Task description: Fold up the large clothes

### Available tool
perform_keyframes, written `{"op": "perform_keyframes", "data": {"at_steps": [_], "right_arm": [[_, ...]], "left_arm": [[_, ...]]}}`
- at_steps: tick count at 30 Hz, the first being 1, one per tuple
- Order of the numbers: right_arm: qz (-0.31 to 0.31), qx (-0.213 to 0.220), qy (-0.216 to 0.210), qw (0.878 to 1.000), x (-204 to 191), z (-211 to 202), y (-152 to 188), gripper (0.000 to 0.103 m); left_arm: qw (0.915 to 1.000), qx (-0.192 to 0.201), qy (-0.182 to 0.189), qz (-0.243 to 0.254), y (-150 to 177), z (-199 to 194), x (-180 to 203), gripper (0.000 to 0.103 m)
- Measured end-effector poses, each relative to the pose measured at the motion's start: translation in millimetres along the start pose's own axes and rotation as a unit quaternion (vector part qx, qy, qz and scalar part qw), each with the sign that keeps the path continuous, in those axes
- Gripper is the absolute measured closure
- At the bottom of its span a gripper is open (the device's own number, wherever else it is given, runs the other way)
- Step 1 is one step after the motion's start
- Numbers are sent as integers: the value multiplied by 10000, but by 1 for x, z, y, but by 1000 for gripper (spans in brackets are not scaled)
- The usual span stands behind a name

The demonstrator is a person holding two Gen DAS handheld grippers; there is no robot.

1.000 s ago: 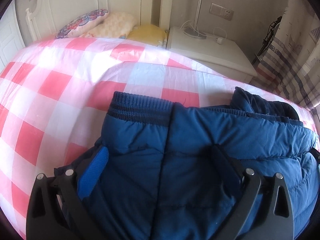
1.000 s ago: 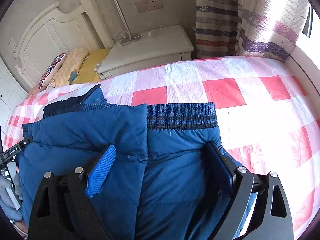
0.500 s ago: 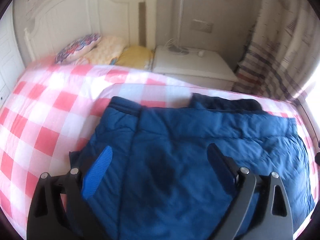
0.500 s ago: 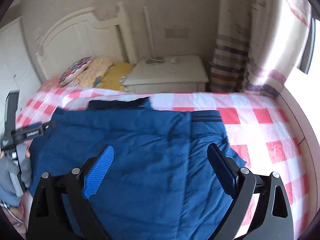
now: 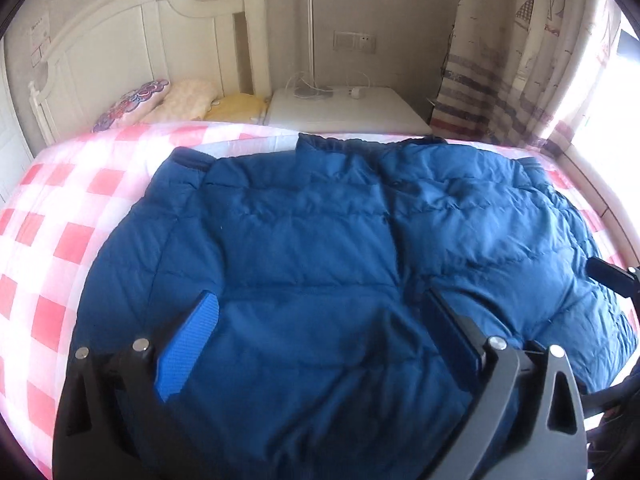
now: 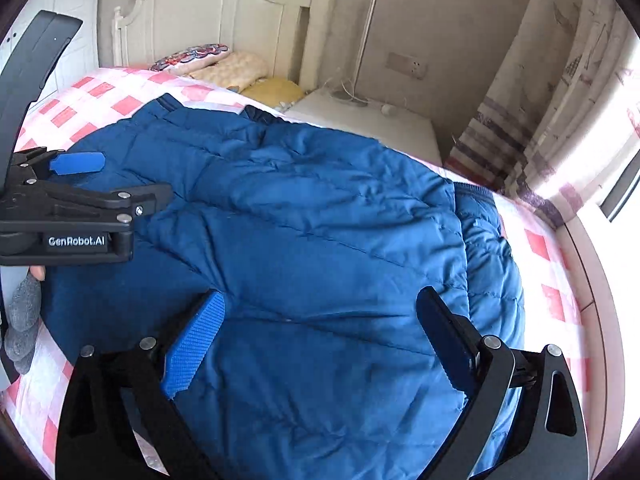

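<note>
Left gripper (image 5: 320, 320) and right gripper (image 6: 320, 316), each spread wide and holding nothing, above a blue padded jacket (image 5: 340, 240) lying flat ahead of them on the bed (image 5: 60, 208), which has a pink-and-white checked sheet. Beyond the jacket: pillows (image 5: 176, 98), white headboard (image 5: 160, 40), nightstand (image 5: 344, 108), striped curtain (image 5: 500, 80). The left gripper's body reads "GenRobot.AI" (image 6: 76, 241).
</note>
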State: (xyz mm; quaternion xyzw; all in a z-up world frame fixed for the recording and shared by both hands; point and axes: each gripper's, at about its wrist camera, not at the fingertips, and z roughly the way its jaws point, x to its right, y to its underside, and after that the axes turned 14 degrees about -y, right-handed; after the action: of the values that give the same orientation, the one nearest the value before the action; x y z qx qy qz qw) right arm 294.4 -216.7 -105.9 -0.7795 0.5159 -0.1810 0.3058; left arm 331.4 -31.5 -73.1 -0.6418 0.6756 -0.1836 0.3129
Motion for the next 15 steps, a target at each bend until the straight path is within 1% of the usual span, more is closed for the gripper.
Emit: {"op": "perform_keyframes", "data": {"at_steps": [2,3,4,6,9,10,12,13,14,15], "right_arm": [[91,-65,37,9999,1,7,6,11],[203,-90,-75,9997,7,12,10,10],[322,-21,-288,9991,16,17,15,8],[344,84,-534,9979,25,19,19,8],[308,-16,-396,9987,20,18,17,9],[365,-14,-414,9985,21,17,16,9],[485,37,-417,9979,20,10,18,9],[552,112,-394,9976,21,0,20,9],[592,207,-387,9973,22,-9,23,9],[628,307,-361,9969,24,-20,27,9]], "left_arm": [[9998,-127,-178,21,14,11,0,1],[9999,-44,-96,51,20,16,0,1],[9999,125,-21,100,25,18,-1,1],[9996,159,-29,241,27,19,0,1],[9996,41,-28,282,24,19,-1,1],[9996,15,-35,271,24,17,-2,1],[9999,2,-83,145,26,8,-11,1],[9999,81,-75,36,27,1,-19,1],[9996,252,-113,-112,29,-8,-31,1],[9988,364,-218,-229,32,-13,-42,1]]}}
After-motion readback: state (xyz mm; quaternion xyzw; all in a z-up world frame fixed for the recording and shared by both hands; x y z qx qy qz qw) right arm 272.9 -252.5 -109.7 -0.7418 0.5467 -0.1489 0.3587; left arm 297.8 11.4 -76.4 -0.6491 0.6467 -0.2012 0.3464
